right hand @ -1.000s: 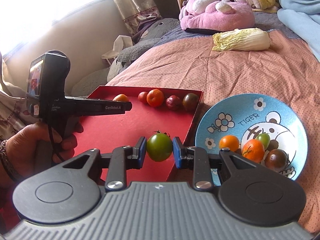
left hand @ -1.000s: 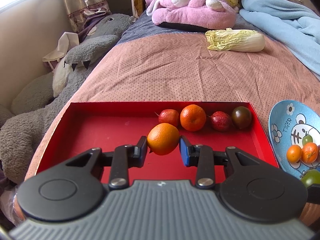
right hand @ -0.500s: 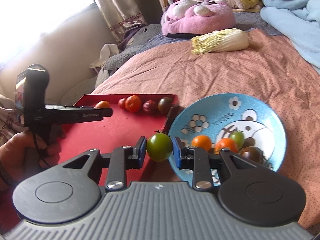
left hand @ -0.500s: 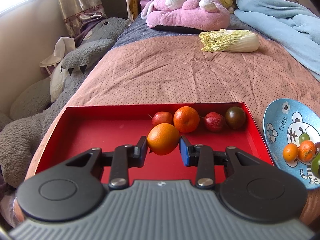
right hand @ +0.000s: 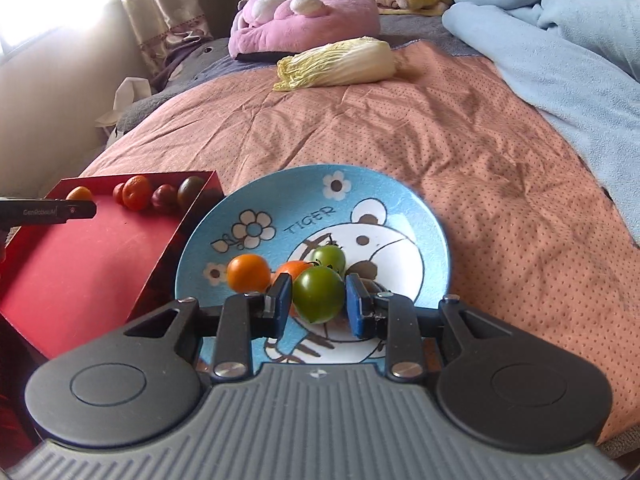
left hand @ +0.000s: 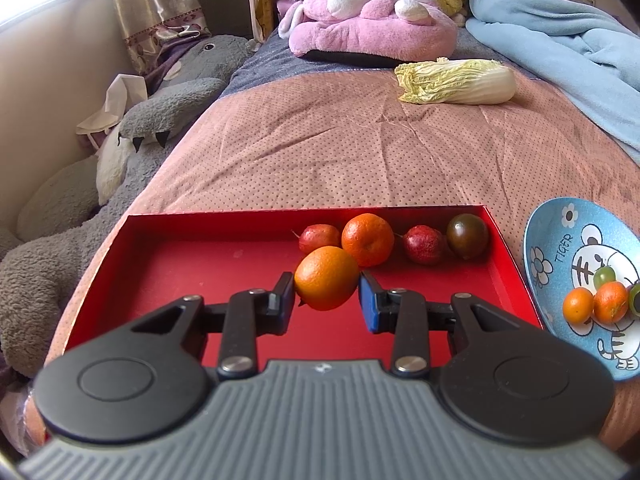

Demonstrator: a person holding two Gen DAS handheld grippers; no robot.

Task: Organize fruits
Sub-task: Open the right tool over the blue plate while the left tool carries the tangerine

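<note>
Cabbage [left hand: 456, 82], pink plush [left hand: 372, 32], blue blanket [left hand: 560, 40]

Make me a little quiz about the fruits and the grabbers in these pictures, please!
1. What does the left gripper hold over the red tray?
2. True or false: the right gripper holds a green tomato over the blue plate.
3. How many fruits lie in a row at the tray's far wall: A two, B four, C six?

Key: 1. An orange fruit. 2. True. 3. B.
</note>
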